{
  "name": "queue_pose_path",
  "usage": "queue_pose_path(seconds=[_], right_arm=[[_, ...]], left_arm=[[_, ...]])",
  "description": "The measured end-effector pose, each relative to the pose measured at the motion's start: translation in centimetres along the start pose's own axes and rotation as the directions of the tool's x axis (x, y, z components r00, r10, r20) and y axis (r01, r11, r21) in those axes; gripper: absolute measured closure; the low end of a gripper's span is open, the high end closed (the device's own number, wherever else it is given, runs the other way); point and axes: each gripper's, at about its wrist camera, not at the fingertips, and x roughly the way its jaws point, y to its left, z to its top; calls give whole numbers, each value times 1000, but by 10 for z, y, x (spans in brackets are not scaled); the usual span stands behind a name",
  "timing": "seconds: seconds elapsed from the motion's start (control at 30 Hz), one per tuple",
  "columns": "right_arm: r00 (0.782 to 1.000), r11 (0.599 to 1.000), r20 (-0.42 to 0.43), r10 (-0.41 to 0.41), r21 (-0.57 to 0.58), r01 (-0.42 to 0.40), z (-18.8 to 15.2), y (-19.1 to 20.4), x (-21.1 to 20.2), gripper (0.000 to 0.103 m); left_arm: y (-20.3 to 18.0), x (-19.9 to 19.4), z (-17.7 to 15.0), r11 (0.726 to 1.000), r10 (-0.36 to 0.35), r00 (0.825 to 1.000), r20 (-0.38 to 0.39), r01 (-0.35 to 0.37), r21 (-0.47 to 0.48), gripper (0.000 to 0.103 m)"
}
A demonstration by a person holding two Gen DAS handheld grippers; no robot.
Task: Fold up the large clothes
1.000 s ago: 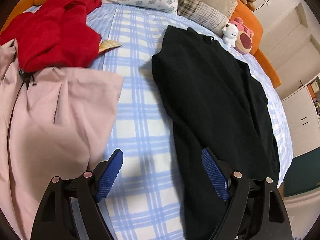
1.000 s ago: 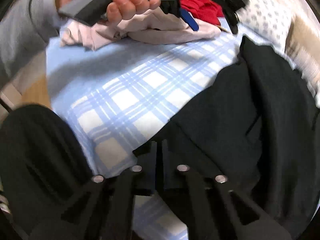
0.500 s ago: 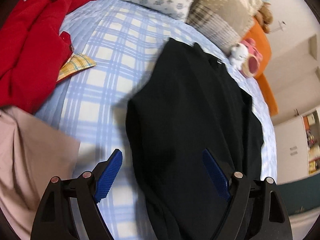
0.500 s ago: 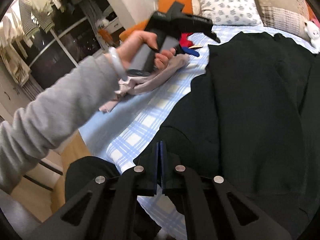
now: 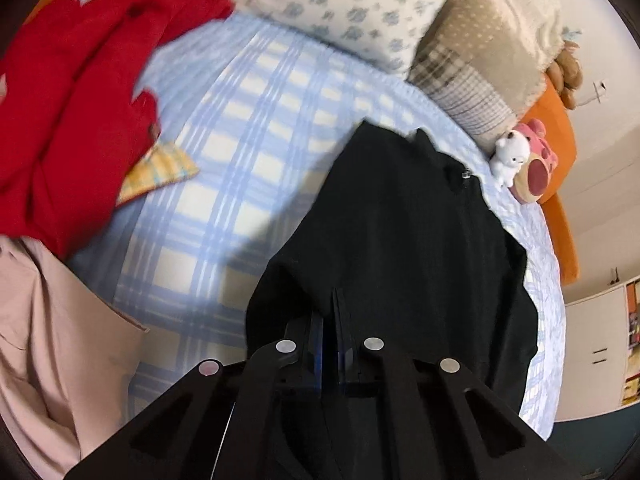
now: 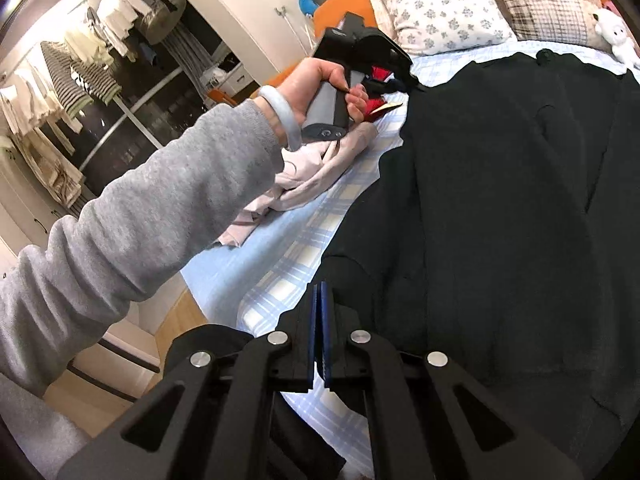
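A black garment [image 5: 404, 240] lies flat on a blue-checked bedsheet [image 5: 256, 128]. The left gripper [image 5: 334, 308] pinches its near edge; the right gripper [image 6: 320, 300] clamps its hem at the bed's side.

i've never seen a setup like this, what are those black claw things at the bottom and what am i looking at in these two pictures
There is no robot here. A person holds a handheld two-finger gripper in each hand, and each gripper carries a wide-angle camera looking along its fingers. So the black claws at the bottom of each picture are that gripper's own fingers.

One picture is from the left gripper, the other from the right gripper. The right view also shows the person's left hand in a grey sleeve, holding the other tool.

On the blue checked bedsheet lies a large black garment, spread out. A red garment and a pink one lie beside it, with pillows and a small white plush toy at the head.

Both grippers are shut, each seemingly pinching the black garment's near edge.
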Motion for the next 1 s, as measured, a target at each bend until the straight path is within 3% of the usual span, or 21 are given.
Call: queue_pose_path(seconds=[0.1,0.27,0.33,0.4,0.47,0.5,0.53,0.57,0.6,0.7,0.83,0.93,1.0], right_arm=[[999,998,35,36,42,-37,-6,-7,-20,102],[996,997,93,-6,77,-1,-16,-23,-55,102],[992,996,99,-75,60,70,-23,-25,-62,101],[990,992,61,-127,-2,127,-28,-19,-58,99],[992,990,28,-125,-69,127,-32,-6,-49,97],[994,987,2,-110,-122,109,-34,6,-39,88],[994,982,-15,-105,-159,102,-35,15,-31,61],[994,973,-37,-104,-213,94,-37,29,-18,46],[993,964,-44,-112,-248,97,-39,37,-11,31],[987,928,-85,-136,-360,96,-41,66,26,33],[965,876,-130,-229,-459,146,-46,81,72,35],[930,817,-153,-334,-539,205,-52,80,99,41],[896,766,-161,-415,-593,248,-58,78,114,46]], left_arm=[[-47,-16,-1,993,35,998,50,-41,111,94],[-124,-9,-11,969,45,998,40,-53,241,93],[-142,0,-17,961,50,999,12,-52,272,93],[-146,6,-22,948,105,994,17,-105,300,92],[-133,5,-21,953,121,993,19,-121,278,92],[-120,3,-19,959,128,992,17,-128,255,92],[-108,2,-17,963,137,990,16,-136,233,92],[-91,-2,-15,967,151,988,17,-151,207,91],[-76,-5,-14,969,160,987,16,-160,186,83],[-30,-10,-12,976,171,985,-9,-168,137,63],[16,-7,-20,984,144,988,-55,-137,114,53],[35,2,-29,987,120,988,-97,-108,115,53],[41,6,-34,988,102,989,-107,-89,123,49]])
